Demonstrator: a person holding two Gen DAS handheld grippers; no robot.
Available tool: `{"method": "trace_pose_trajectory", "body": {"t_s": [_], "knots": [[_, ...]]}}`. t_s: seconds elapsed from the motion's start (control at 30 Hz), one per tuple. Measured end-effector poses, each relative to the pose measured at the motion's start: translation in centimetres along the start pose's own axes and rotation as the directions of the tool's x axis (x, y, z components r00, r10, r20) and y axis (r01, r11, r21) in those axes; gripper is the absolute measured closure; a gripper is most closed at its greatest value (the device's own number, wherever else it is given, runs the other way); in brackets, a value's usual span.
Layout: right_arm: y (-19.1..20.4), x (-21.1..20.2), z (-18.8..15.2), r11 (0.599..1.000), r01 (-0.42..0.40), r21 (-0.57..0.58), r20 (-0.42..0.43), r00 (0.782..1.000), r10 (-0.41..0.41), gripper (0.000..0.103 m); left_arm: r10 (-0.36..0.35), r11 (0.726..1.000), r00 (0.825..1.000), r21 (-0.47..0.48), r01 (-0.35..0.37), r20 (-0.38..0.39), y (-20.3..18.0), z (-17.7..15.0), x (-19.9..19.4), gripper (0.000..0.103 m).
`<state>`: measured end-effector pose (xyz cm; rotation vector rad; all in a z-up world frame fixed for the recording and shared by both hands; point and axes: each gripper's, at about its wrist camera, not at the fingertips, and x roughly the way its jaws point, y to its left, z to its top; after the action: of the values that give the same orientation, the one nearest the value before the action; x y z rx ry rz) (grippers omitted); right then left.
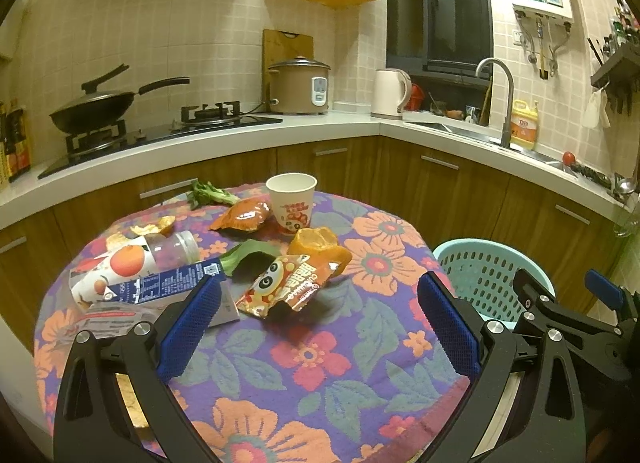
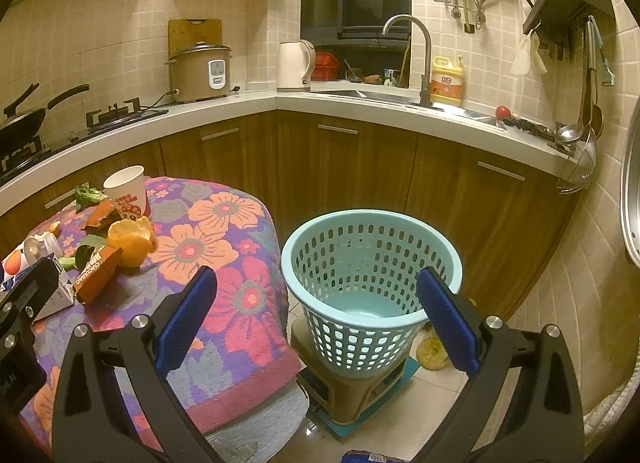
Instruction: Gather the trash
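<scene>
Trash lies on a round table with a flowered cloth point(image 1: 312, 355): a red snack wrapper point(image 1: 288, 283), orange peel point(image 1: 316, 243), a paper cup point(image 1: 291, 199), an orange bag point(image 1: 242, 215), a blue milk carton point(image 1: 168, 283), a plastic jar point(image 1: 140, 259) and greens point(image 1: 212, 193). My left gripper point(image 1: 318, 303) hangs open just short of the wrapper, holding nothing. My right gripper point(image 2: 316, 299) is open and empty in front of the teal basket point(image 2: 370, 287), which looks empty. The wrapper point(image 2: 98, 273), peel point(image 2: 132, 239) and cup point(image 2: 128, 191) sit far left in the right wrist view.
The basket point(image 1: 480, 275) stands on a low stool point(image 2: 352, 387) right of the table. A kitchen counter point(image 1: 328, 127) wraps behind, with a stove, wok point(image 1: 94, 107), rice cooker point(image 1: 300, 85), kettle point(image 1: 390, 93) and sink faucet point(image 1: 500, 99). Tiled floor shows under the basket.
</scene>
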<state>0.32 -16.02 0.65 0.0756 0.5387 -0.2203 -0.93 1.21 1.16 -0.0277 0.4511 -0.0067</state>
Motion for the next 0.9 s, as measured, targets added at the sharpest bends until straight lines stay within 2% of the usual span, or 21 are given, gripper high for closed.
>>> {"method": "trace_pose_trajectory", "body": {"t_s": [0.9], "knots": [[0.95, -0.64, 0.02, 0.999, -0.025, -0.021, 0.010, 1.000, 0.025, 0.008, 0.007, 1.000, 1.000, -0.024, -0.006, 0.018, 1.13, 0.27, -0.66, 0.008]]}}
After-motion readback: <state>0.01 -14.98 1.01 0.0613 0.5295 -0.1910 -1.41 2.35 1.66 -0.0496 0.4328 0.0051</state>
